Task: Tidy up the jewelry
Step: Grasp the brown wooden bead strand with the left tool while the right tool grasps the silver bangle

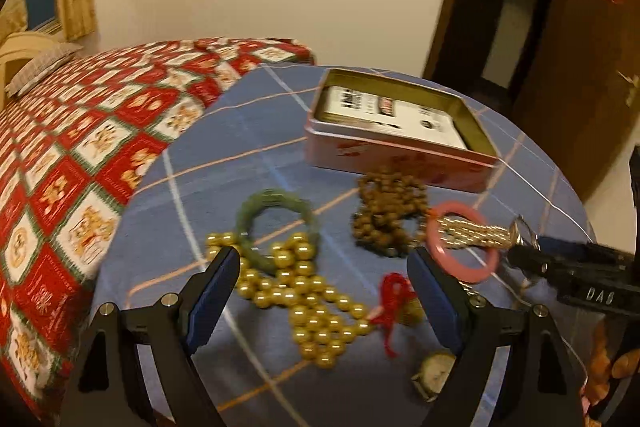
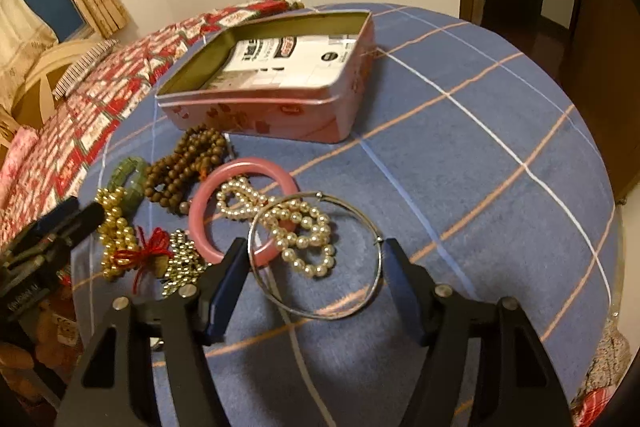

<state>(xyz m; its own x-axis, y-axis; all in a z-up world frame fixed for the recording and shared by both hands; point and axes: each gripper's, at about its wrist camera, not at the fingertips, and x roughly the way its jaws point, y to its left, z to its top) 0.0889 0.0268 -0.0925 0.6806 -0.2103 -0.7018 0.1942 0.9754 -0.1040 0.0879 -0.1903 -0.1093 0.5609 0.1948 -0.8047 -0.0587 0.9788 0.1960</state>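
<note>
My right gripper (image 2: 315, 247) is shut on a thin silver bangle (image 2: 320, 313), its pads against the ring's two sides. Inside the ring lies a pearl strand (image 2: 298, 231), which crosses a pink bangle (image 2: 240, 167). My left gripper (image 1: 324, 259) stands open over a heap of gold beads (image 1: 308, 295) without touching them. Around them lie a green bracelet (image 1: 276, 223), brown wooden beads (image 1: 388, 215), a red tassel (image 1: 396, 299) and a small watch (image 1: 434, 375). An open pink tin (image 2: 280, 115) with a printed card inside stands behind the jewelry.
Everything rests on a round table with a blue checked cloth (image 2: 480, 167). A bed with a red patterned quilt (image 1: 80, 167) runs along the table's left side. A dark wooden door (image 1: 580, 67) stands at the far right. Cloth to the right of the tin is bare.
</note>
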